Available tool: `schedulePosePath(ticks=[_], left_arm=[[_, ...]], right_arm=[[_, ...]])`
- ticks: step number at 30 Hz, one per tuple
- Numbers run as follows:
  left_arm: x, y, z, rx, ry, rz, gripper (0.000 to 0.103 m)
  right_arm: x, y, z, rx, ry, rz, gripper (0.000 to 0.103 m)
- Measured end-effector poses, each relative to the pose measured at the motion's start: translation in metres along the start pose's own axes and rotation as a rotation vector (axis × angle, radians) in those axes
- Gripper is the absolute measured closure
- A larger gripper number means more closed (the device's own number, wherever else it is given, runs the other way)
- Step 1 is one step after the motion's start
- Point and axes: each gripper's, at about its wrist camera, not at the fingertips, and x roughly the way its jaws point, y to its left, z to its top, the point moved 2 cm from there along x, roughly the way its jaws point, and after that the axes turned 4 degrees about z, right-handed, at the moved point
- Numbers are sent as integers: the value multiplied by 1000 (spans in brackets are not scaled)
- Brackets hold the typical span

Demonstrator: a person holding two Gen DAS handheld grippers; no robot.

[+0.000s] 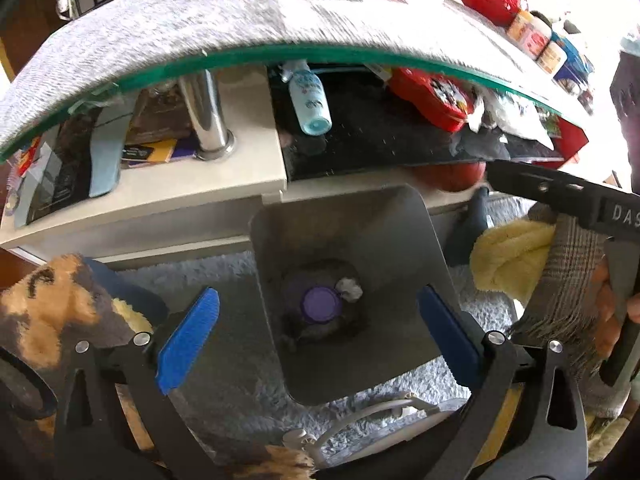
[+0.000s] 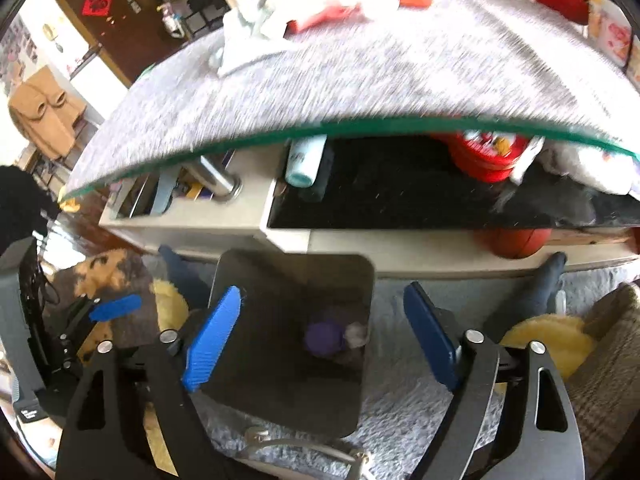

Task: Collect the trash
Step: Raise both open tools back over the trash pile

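Note:
A grey square trash bin stands on the carpet in front of a glass-topped table; it also shows in the right wrist view. Inside lie a purple-capped bottle and a crumpled white wad, also seen from the right as the bottle and the wad. My left gripper is open and empty above the bin. My right gripper is open and empty above the bin's right side. More wrappers and tissue lie on the table top.
The glass table edge overhangs a lower shelf with a blue bottle, red packets and a basketball. A plush toy sits left. Legs, yellow slippers and a white cable lie nearby.

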Motion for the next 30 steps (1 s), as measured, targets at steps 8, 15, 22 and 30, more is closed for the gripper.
schedulePosePath(ticks=[8, 15, 22, 30], left_arm=[[-30, 16, 29, -21, -83, 35, 8], [-49, 28, 71, -19, -154, 67, 8], [-56, 35, 126, -26, -214, 72, 8], [-52, 34, 192, -25, -286, 66, 8]], right_arm=[[-34, -11, 32, 18, -91, -20, 18], [-50, -19, 77, 8, -170, -52, 18], [-41, -31, 122, 25, -207, -68, 18], [-19, -33, 162, 11, -225, -73, 18]])
